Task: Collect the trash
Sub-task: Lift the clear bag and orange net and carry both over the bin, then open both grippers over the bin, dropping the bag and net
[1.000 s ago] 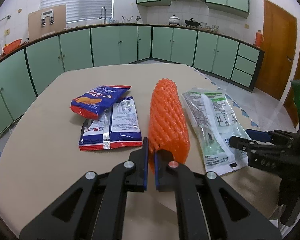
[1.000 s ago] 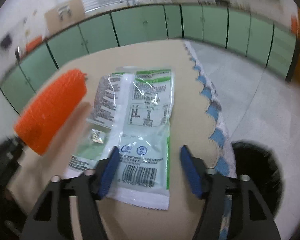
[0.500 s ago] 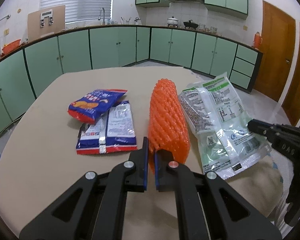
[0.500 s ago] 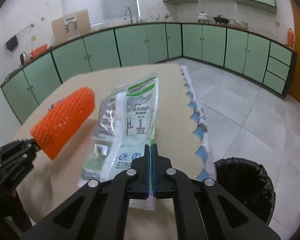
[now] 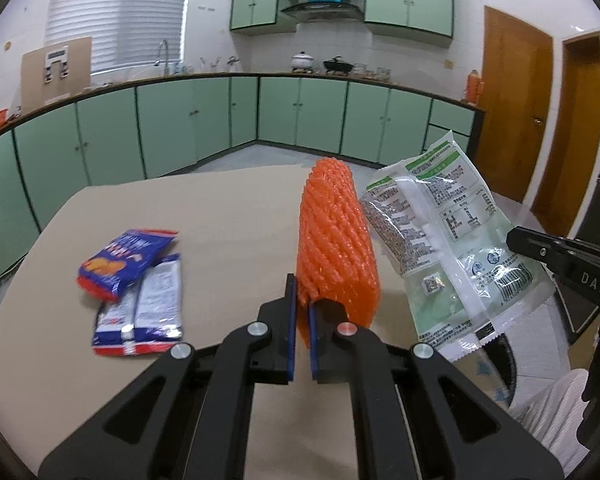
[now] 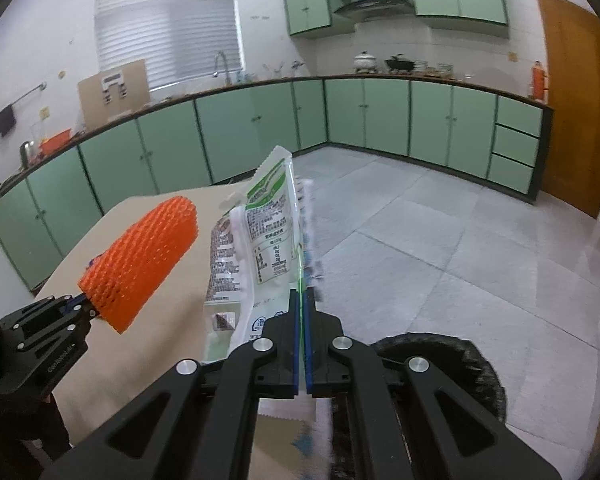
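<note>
Through the left wrist camera I see my left gripper [image 5: 302, 312] clamped on the near end of the orange foam net [image 5: 334, 240], lifted off the table [image 5: 228, 208]. Two blue snack wrappers [image 5: 136, 280] lie on the table to the left.

Through the right wrist camera, my right gripper [image 6: 302, 308] pinches the edge of the green-and-clear plastic bag [image 6: 266, 240], held up above the table edge. A black bin [image 6: 452, 364] sits on the floor just below.
</note>
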